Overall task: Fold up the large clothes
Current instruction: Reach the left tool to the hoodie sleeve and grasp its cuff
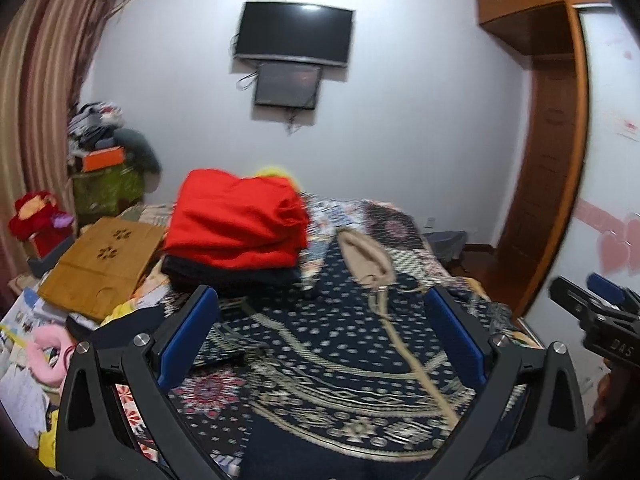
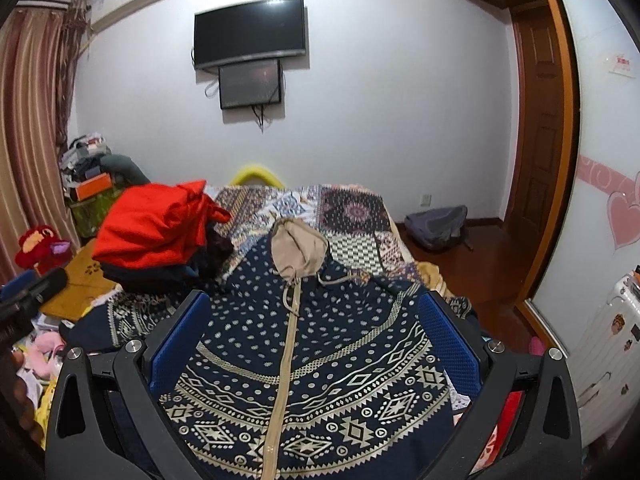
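A navy hooded jacket (image 2: 320,360) with cream geometric patterns, a central cream zipper and a beige-lined hood (image 2: 298,250) lies spread flat on the bed; it also shows in the left wrist view (image 1: 320,352). My left gripper (image 1: 320,320) is open and empty, above the jacket's left side. My right gripper (image 2: 316,320) is open and empty, above the jacket's middle. The right gripper also shows at the right edge of the left wrist view (image 1: 592,308).
A stack of folded clothes, red on top (image 1: 236,220) (image 2: 156,228), sits at the bed's far left. A tan wooden board (image 1: 100,264) and clutter lie left of the bed. A patchwork bedspread (image 2: 352,216), a backpack (image 2: 438,226) on the floor, a wardrobe on the right.
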